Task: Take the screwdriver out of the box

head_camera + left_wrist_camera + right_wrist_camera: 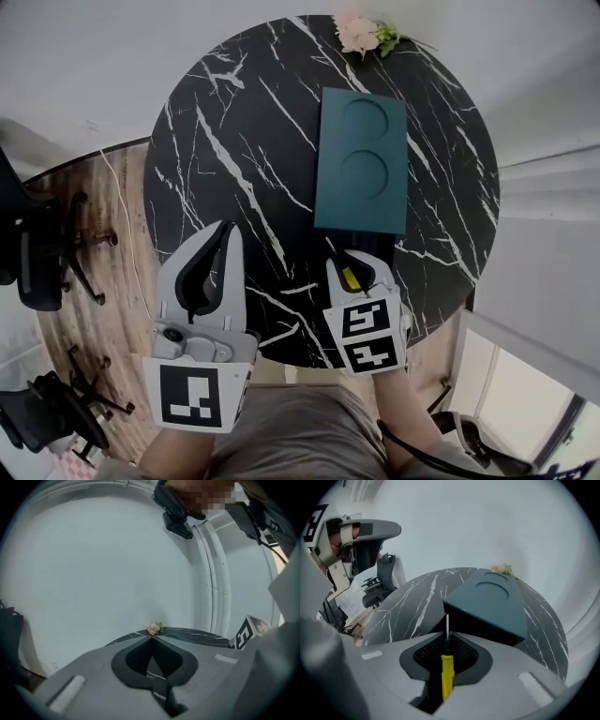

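Pinched in right tool: yellow-handled screwdriver, tip at teal box's dark near end on marble table; withdrawal step, seemingly just under way; next: straight pull back, firm grip; left tool closed, empty.

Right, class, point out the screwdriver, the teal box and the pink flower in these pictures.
screwdriver [447, 670]: right gripper view, on its yellow handle.
box [362, 212]: head view, on the flat lid by its near edge.
flower [357, 33]: head view, on the pink bloom.
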A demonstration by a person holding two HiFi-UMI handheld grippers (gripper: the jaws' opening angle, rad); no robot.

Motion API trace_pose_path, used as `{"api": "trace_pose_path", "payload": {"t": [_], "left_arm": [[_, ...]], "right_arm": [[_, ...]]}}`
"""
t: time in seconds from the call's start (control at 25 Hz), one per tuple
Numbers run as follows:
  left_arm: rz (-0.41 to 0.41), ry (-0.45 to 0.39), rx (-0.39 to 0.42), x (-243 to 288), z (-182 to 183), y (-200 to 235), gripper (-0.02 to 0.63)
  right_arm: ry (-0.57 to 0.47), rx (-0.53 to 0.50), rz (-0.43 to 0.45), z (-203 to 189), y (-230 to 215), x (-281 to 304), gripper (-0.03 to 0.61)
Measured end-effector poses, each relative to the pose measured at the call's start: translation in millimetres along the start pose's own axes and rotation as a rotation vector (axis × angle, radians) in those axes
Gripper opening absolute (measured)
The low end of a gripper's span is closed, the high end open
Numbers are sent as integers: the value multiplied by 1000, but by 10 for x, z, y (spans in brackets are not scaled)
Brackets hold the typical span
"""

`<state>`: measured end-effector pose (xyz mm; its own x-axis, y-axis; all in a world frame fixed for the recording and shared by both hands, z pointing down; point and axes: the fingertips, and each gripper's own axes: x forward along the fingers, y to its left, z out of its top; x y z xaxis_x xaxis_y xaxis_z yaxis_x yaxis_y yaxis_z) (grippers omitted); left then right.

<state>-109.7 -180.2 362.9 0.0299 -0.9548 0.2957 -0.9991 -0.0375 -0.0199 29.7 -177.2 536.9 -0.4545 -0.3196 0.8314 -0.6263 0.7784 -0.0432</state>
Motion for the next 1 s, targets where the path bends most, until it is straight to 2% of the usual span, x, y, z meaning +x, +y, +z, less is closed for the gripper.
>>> {"api": "trace_pose_path", "payload": {"t": [0.28,0.56,0.76,0.88,1.0], "left_arm": [[2,-49,27,-221,195,-142,0],[20,-161,63,-589,609,-283,0],[63,-266,140,-853,1059,-280,0],[107,-345,216,-924,1322,-239,0],[132,-382,248,-1058,1457,-251,0]], "right_arm": [[-166,-24,-29,266,40,-376,75],[-371,-52,-50,741,134,-1076,75],[-546,-97,-47,1256,307,-1762,75],[-703,-129,-40,1647,367,-2204,75],[-822,-161,-38,1836,452,-2619,75]]}}
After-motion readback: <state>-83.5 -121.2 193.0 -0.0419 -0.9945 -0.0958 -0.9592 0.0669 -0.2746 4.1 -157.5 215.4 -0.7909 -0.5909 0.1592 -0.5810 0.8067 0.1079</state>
